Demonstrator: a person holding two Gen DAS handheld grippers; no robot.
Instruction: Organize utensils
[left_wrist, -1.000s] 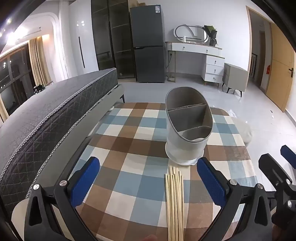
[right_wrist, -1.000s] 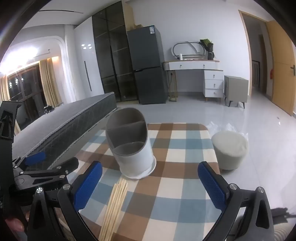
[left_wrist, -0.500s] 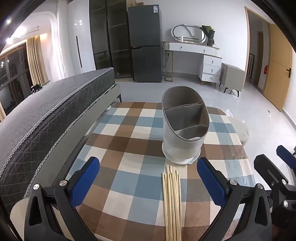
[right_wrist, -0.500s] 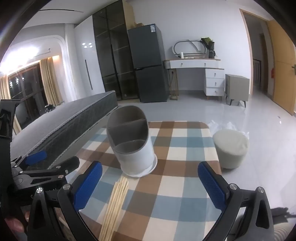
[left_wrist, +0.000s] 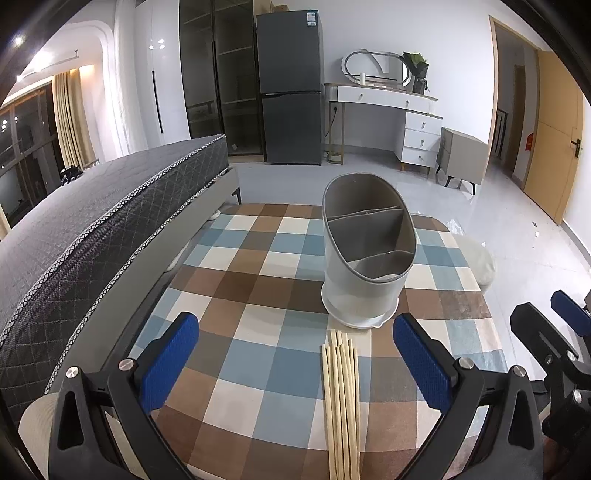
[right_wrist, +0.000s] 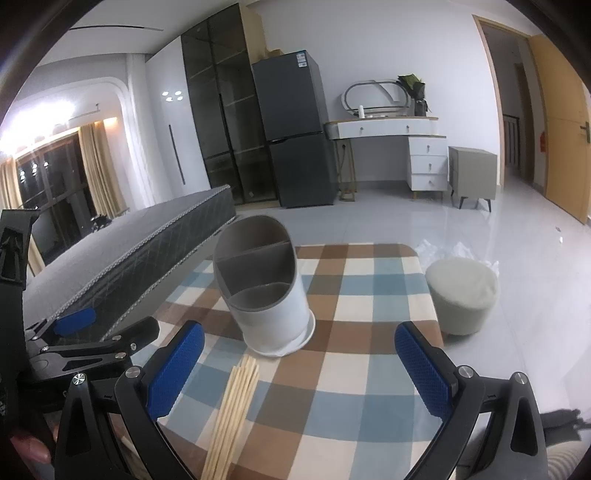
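Note:
A grey and white utensil holder (left_wrist: 365, 254) (right_wrist: 264, 288) with empty compartments stands upright on the checked tablecloth (left_wrist: 258, 302) (right_wrist: 354, 354). A bundle of pale wooden chopsticks (left_wrist: 341, 402) (right_wrist: 232, 410) lies flat on the cloth just in front of the holder. My left gripper (left_wrist: 295, 365) hovers open above the near part of the table, and the chopsticks lie between its blue pads. My right gripper (right_wrist: 299, 369) is open too, to the right of the chopsticks, with nothing between its fingers.
A dark quilted mattress (left_wrist: 92, 221) runs along the table's left side. A round pale stool (right_wrist: 461, 291) sits on the floor at the right. A fridge (left_wrist: 291, 88), a white dresser (left_wrist: 391, 122) and a bedside cabinet stand along the far wall.
Both grippers have drawn back and risen slightly, so the holder and chopsticks look a little farther away. Both stay open, and nothing on the table has moved.

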